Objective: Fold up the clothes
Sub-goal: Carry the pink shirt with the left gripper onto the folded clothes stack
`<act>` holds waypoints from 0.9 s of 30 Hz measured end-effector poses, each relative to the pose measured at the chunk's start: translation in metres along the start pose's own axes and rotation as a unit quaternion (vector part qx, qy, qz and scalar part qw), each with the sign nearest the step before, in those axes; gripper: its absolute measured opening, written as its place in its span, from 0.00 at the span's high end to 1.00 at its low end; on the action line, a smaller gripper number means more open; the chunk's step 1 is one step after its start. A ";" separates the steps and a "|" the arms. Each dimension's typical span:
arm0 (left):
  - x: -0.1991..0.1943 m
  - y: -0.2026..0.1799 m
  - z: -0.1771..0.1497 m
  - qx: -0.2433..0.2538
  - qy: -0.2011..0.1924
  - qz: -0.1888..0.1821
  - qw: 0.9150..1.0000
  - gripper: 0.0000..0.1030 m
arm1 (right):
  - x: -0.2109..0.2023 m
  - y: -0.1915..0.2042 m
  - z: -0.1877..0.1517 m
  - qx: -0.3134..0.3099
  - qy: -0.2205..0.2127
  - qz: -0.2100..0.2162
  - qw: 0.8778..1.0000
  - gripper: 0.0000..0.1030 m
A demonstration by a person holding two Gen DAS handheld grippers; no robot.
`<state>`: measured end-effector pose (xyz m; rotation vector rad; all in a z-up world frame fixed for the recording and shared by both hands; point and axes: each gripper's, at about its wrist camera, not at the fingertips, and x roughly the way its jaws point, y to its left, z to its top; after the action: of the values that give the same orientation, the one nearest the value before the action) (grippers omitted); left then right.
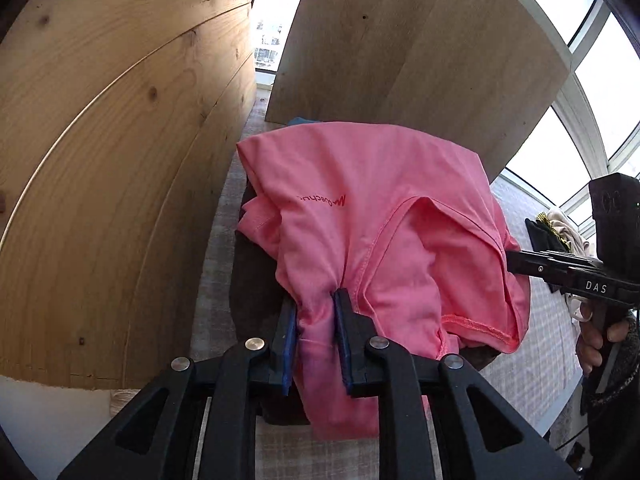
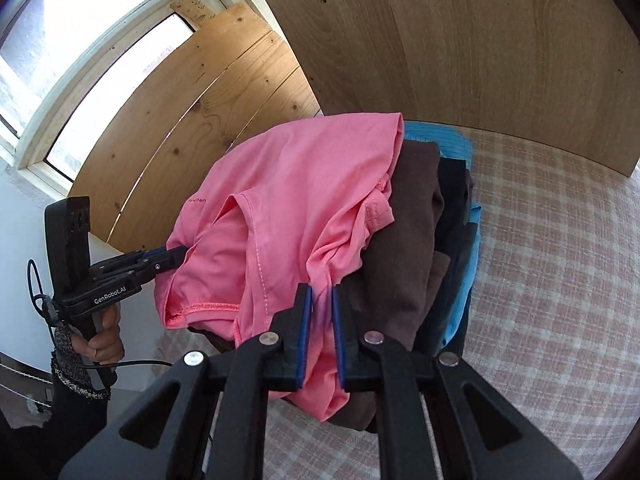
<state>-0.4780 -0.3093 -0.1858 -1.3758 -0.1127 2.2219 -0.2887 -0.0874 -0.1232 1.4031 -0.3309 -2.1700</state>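
L hand-held gripper & R hand-held gripper both clamped on pink shirt; atop clothes pile.

White "DAS" on the side of the right claw, white "GenRobot.AI" on the side of the left claw, partly legible red "Quechua" logo upside down on the pink shirt, above the neckline
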 end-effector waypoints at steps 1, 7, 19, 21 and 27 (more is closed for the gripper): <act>-0.004 0.000 0.001 0.000 -0.004 -0.001 1.000 0.84 | -0.009 -0.001 -0.005 0.009 -0.006 0.012 1.000 0.80; -0.042 -0.002 -0.017 -0.017 -0.039 -0.018 0.999 0.68 | -0.013 -0.005 -0.023 0.011 0.004 0.015 1.000 0.61; 0.006 -0.021 -0.032 0.008 0.029 0.015 0.999 0.96 | 0.023 -0.012 -0.028 0.008 0.062 0.012 0.998 0.88; 0.004 -0.025 -0.028 0.022 0.027 0.020 0.999 0.96 | 0.017 -0.011 -0.024 0.009 0.059 0.025 0.998 0.93; -0.028 -0.032 -0.011 0.046 -0.009 0.033 0.998 0.97 | -0.012 0.007 -0.007 -0.020 0.030 0.036 0.999 0.96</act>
<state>-0.4464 -0.2974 -0.1578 -1.3284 0.0280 2.2646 -0.2761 -0.0861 -0.1134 1.4102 -0.3090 -2.0601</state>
